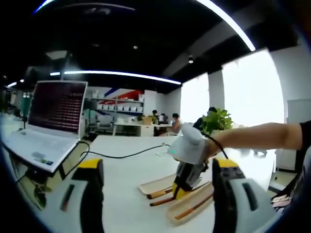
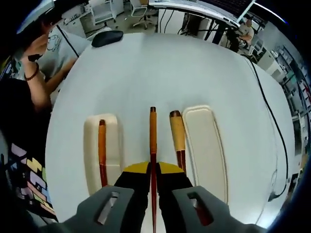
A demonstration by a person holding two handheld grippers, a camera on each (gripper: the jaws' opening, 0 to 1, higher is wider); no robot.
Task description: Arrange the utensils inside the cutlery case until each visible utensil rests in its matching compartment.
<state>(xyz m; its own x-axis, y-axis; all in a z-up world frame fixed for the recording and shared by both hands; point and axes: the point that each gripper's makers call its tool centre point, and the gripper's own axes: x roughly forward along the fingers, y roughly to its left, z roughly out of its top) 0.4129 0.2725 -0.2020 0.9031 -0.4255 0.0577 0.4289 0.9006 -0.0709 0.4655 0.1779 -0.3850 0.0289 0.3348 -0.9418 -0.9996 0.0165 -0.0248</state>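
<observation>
Where fingers grip, chopstick (image 2: pixel 153 145), unlabelled.

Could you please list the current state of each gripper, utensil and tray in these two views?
right gripper: shut on the middle utensil, above the table.
middle utensil: held between the jaws, pointing away.
left utensil: lying inside the left tray.
thick-handled utensil: lying on the table beside the right tray, outside it.
right tray: nothing in it.
left gripper: open, holding nothing.
laptop: lid up, screen lit.
</observation>
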